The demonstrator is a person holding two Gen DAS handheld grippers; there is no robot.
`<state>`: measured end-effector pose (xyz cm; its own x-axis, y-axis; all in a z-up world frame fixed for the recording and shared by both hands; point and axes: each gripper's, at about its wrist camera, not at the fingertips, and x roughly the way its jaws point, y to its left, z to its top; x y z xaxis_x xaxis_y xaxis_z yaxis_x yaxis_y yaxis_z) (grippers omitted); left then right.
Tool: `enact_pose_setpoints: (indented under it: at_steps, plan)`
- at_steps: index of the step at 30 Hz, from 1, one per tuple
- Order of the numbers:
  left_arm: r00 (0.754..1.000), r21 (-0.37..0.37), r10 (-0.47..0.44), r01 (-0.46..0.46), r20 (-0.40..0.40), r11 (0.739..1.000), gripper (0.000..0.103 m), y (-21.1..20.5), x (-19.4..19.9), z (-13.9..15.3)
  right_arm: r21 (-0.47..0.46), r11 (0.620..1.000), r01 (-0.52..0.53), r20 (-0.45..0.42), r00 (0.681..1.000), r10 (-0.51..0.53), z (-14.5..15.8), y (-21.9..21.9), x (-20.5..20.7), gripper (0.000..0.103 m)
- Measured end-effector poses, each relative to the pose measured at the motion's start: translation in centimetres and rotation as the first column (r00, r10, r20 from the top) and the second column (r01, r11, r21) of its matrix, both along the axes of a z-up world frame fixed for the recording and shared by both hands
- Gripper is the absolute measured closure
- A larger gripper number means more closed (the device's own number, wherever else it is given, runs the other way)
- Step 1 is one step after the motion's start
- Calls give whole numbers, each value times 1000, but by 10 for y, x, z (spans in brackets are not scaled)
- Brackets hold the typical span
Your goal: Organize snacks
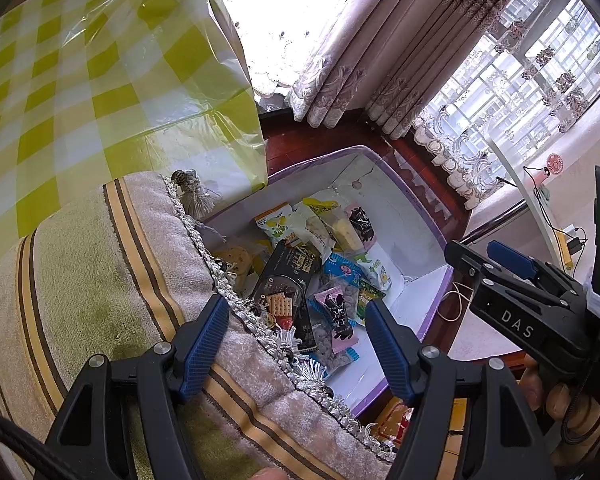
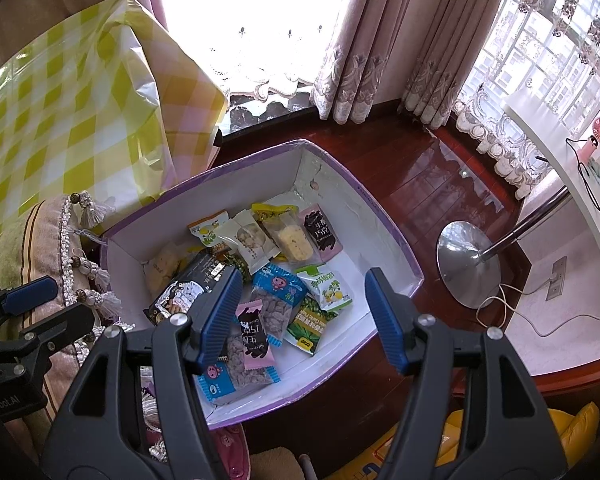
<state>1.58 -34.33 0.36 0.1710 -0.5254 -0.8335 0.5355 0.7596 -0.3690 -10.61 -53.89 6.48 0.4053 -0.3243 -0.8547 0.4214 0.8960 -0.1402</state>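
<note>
A white box with a purple rim (image 2: pixel 236 172) stands on the wooden floor and holds several snack packets. Among them are a black cracker packet (image 2: pixel 192 288), a pink chocolate packet (image 2: pixel 254 332), a blue packet of nuts (image 2: pixel 278 292) and a green pea packet (image 2: pixel 310 326). My right gripper (image 2: pixel 302 312) hovers open above the box's near half, with nothing between its pads. My left gripper (image 1: pixel 296 340) is open too, over the cushion's edge and the box's (image 1: pixel 432 220) near side. The black packet (image 1: pixel 284 288) and the pink one (image 1: pixel 338 316) lie below it. The right gripper (image 1: pixel 480 256) shows at the right of the left wrist view.
A striped cushion with tassels (image 1: pixel 100 260) overlaps the box's left side. A yellow checked bag (image 1: pixel 80 80) rises behind it. A metal lamp base (image 2: pixel 466 264) with a cable sits on the floor to the right. A pink slipper (image 2: pixel 230 448) lies near the box's front.
</note>
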Motion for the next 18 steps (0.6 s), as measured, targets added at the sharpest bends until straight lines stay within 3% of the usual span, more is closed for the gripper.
enact_pose_setpoints:
  at_steps: [9, 18]
  plan:
    - [1000, 0, 0, 0, 0, 1000, 30, 0, 0, 0, 2, 1000, 3, 0, 1000, -3, -1, 0, -1, 36]
    - [998, -61, -64, 65, 22, 996, 12, -7, -5, 7, 22, 1000, 11, 0, 1000, -11, -4, 2, -3, 35]
